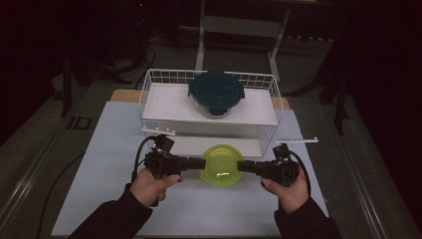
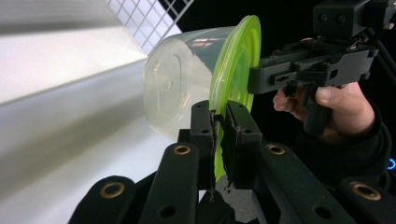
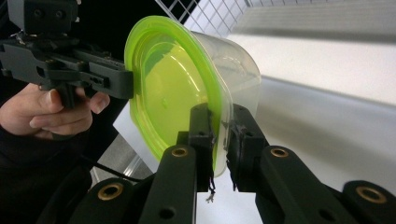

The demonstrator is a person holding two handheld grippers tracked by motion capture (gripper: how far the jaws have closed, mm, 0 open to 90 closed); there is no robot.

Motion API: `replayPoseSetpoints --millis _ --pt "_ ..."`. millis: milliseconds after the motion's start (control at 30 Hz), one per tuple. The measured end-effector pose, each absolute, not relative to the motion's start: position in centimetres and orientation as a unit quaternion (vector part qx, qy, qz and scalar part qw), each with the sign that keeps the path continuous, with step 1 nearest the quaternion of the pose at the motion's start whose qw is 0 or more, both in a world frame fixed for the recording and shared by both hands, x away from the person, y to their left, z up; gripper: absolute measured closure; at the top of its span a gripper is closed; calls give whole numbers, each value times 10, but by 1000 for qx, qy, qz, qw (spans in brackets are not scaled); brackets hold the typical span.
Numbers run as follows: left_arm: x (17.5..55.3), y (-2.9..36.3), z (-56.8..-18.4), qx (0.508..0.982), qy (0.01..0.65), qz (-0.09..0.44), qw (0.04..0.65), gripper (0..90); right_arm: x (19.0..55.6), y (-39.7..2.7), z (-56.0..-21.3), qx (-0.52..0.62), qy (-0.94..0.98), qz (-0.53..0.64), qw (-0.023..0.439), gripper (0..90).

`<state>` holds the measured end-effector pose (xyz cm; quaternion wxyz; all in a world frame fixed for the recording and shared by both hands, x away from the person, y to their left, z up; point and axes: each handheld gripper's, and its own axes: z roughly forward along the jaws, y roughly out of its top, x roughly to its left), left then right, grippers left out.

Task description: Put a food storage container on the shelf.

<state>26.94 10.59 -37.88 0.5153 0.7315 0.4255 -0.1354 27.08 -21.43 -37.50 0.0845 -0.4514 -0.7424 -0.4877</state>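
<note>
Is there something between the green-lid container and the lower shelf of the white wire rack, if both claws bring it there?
Nothing visible blocks it. Both claws grip the lid rim of the green-lid container, left claw and right claw on opposite sides. The lower shelf lies open directly behind it; the dark-lidded container sits on the upper shelf.

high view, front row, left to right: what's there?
Left hand → left tongs → green-lidded container → right tongs → right hand.
</note>
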Motion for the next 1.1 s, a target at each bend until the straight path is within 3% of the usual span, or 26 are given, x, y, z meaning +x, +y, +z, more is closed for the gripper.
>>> replayPoseSetpoints --millis 1100 --pt "300 122 -281 708 429 -82 555 823 319 -195 -275 -416 -742 -525 31 805"
